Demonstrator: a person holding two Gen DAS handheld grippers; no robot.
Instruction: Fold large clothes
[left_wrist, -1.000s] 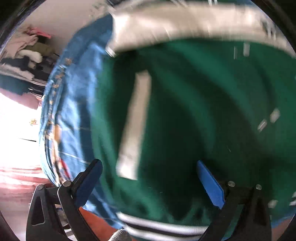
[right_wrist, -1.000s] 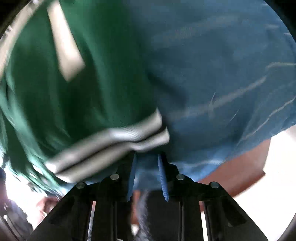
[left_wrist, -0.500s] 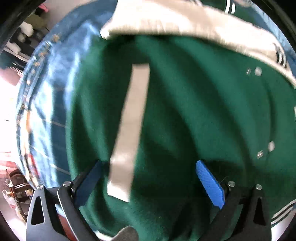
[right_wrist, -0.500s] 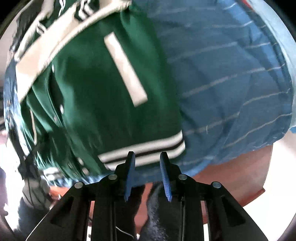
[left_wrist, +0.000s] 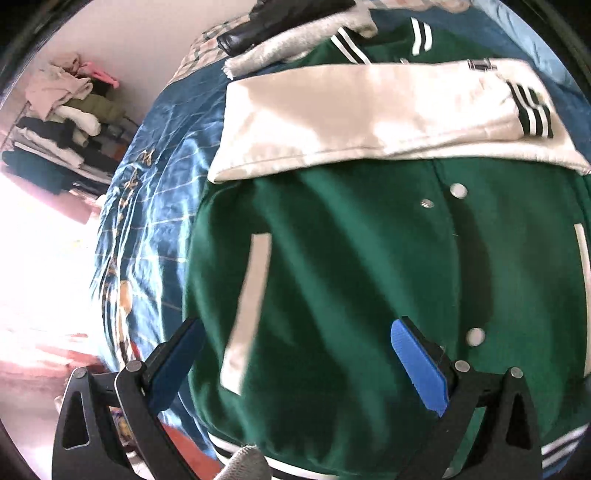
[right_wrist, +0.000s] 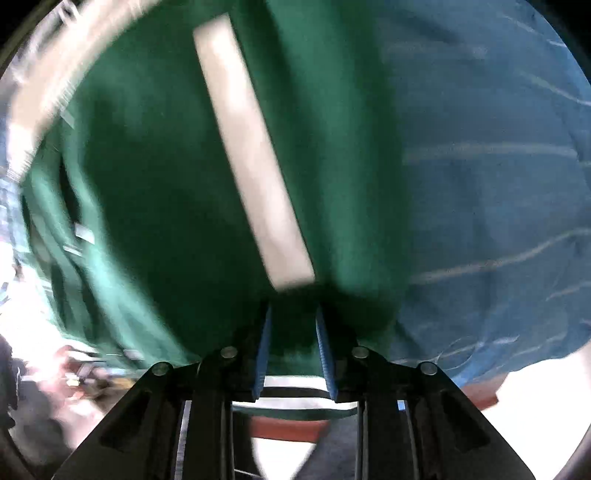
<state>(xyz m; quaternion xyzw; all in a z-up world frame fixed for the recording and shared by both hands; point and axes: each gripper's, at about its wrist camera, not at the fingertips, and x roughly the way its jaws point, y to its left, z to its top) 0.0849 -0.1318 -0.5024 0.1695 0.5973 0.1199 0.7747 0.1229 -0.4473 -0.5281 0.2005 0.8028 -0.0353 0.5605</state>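
A green varsity jacket (left_wrist: 351, 266) lies front up on a blue bedspread (left_wrist: 159, 192). Its white sleeves (left_wrist: 362, 118) are folded across the chest, and white pocket strips (left_wrist: 247, 314) and snap buttons show. My left gripper (left_wrist: 295, 365) is wide open above the lower left body of the jacket, holding nothing. In the right wrist view the jacket (right_wrist: 166, 184) fills the left, blurred. My right gripper (right_wrist: 293, 350) hovers over the jacket's lower edge near the striped hem (right_wrist: 295, 395), its jaws narrowly apart with green cloth seen between them.
A grey garment and a black item (left_wrist: 280, 26) lie at the head of the bed. A rack piled with clothes (left_wrist: 62, 122) stands at the far left by the wall. The bedspread's edge and reddish floor (right_wrist: 476, 395) show to the right.
Both grippers moved over the jacket; the left view pulled back to show the folded sleeves, and the right gripper came in from the hem over the lower body.
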